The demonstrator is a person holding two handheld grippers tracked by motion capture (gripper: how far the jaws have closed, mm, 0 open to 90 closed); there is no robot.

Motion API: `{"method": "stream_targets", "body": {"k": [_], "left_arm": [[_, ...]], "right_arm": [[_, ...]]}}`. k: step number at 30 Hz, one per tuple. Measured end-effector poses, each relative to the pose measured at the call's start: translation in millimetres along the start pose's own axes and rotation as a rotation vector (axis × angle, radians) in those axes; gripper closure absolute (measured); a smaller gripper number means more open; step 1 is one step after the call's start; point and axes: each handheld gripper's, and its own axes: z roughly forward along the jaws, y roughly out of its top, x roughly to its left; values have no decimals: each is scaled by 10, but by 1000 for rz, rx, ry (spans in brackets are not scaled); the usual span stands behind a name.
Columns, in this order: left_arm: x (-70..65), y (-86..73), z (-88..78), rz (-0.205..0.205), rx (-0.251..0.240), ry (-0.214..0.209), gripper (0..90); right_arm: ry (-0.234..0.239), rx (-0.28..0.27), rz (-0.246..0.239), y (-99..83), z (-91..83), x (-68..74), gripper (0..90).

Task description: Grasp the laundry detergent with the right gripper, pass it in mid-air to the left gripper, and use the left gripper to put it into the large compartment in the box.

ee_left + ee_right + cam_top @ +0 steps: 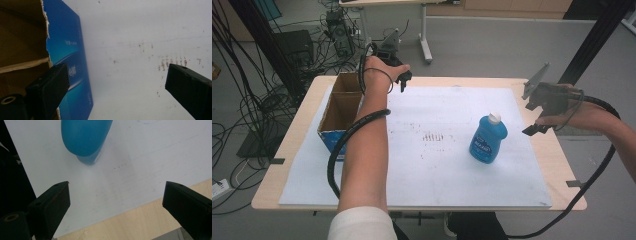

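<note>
A blue bottle (pixel 488 140) with a white cap is standing upright on the white sheet (pixel 437 165) that is covering most of the wooden surface (pixel 557 165), toward the right side of the sheet. Nothing is touching it.

The right gripper (pixel 534 127) is hovering just to the right of the bottle, near the right edge of the sheet, with the person's right hand (pixel 579 112) wrapped around its body. Its jaws are standing wide apart and are holding nothing. In the right gripper view the right gripper (pixel 116 197) is looking down on the sheet and the strip of bare wood beside it, and the bottle (pixel 85 137) is sitting beyond the jaws, not between them.

The left gripper (pixel 403 80) is hanging over the far edge of the sheet, just beside the far right corner of an open cardboard box (pixel 339 112) that is sitting at the left side of the surface. Its jaws are also spread wide with nothing between them. In the left gripper view the left gripper (pixel 117 82) is pointing down at the sheet, with the box's blue outer wall (pixel 67 50) running past one jaw. A black cable (pixel 344 145) is trailing along the left forearm.
</note>
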Motion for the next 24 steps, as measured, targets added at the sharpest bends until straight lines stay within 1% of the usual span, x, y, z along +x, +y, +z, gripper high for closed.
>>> {"method": "stream_targets", "body": {"k": [24], "left_arm": [[5, -18, -54, 9, -4, -5, 61]], "right_arm": [[-12, 17, -15, 14, -43, 20, 75]]}}
